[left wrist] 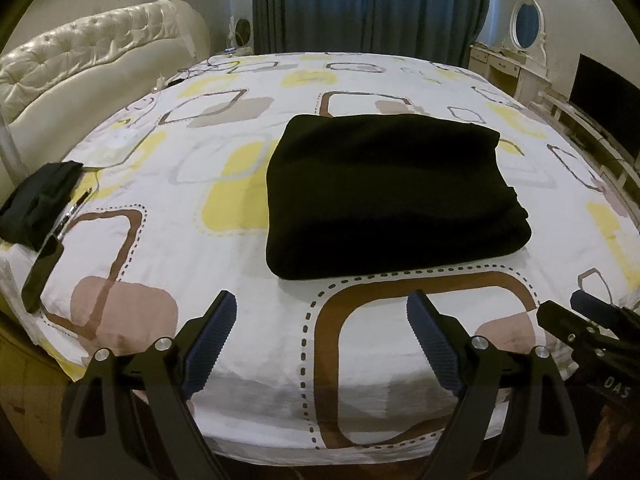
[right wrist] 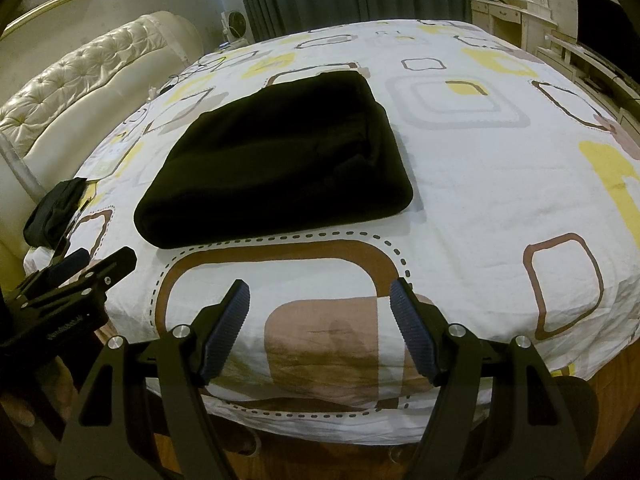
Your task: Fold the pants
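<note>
Black pants (left wrist: 392, 196) lie folded into a thick rectangle on the patterned bed sheet (left wrist: 248, 320); in the right wrist view the same pants (right wrist: 276, 164) sit left of centre. My left gripper (left wrist: 320, 312) hovers over the near edge of the bed, short of the pants, open with nothing between its blue pads. My right gripper (right wrist: 320, 300) is also open and empty, held over the near edge to the right of the pants. Each gripper shows at the edge of the other's view: the right gripper (left wrist: 576, 312) and the left gripper (right wrist: 100, 260).
A dark cloth bundle (left wrist: 40, 204) and a black strap-like item (left wrist: 42, 268) lie at the bed's left edge. A cream tufted headboard (left wrist: 100, 52) stands at the left, blue curtains (left wrist: 372, 4) behind, a dressing table with mirror (left wrist: 524, 40) and a dark screen (left wrist: 608, 100) at right.
</note>
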Available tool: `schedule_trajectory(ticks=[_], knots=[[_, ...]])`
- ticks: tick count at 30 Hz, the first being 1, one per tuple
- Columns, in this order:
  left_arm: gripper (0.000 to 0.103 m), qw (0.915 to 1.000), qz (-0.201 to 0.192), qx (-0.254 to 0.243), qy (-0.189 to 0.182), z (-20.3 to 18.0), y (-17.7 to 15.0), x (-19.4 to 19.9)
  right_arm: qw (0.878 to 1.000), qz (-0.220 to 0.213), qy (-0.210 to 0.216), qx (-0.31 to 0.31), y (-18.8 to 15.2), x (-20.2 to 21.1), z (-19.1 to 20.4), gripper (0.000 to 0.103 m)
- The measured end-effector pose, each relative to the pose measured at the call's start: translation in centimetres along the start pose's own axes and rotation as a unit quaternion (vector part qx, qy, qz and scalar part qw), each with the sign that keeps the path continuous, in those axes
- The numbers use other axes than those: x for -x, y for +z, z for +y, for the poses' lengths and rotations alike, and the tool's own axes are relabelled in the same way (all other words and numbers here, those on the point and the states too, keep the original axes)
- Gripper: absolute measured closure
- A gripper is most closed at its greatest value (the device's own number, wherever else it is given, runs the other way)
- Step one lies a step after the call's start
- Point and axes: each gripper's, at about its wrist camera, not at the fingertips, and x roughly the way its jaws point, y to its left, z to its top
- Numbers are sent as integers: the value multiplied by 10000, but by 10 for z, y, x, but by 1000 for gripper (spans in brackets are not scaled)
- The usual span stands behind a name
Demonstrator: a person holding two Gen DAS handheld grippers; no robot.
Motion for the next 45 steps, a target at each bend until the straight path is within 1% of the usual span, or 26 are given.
schedule_trajectory(ticks=[5,11,19,23,29,34,37,44,45], knots=[[17,9999,-93,-23,83,-2,1,3,10000,11,5,-2,-1,0,1,30],[17,9998,-102,71,-159,-1,2,4,10000,18,5,-1,-2,1,2,30],[15,9996,-136,231,-104,1,4,6,10000,53,16,-3,-7,1,6,30],[15,9998,-119,152,68,-1,4,5,10000,87,29,-1,-8,0,6,30],[15,9997,-233,-21,14,-6,3,9,9999,116,35,-5,-9,-1,6,30],[15,9996,-272,-37,-85,-7,4,10,9999,142,44,-3,-8,-2,4,30],[15,9994,-333,-56,-57,-7,5,12,9999,163,49,-5,-7,-3,3,30],[15,9994,-330,-92,-74,-8,6,11,9998,188,68,3,-7,-4,3,30],[15,9994,-335,-79,-31,-8,5,11,9998,191,66,4,-8,-4,3,30]])
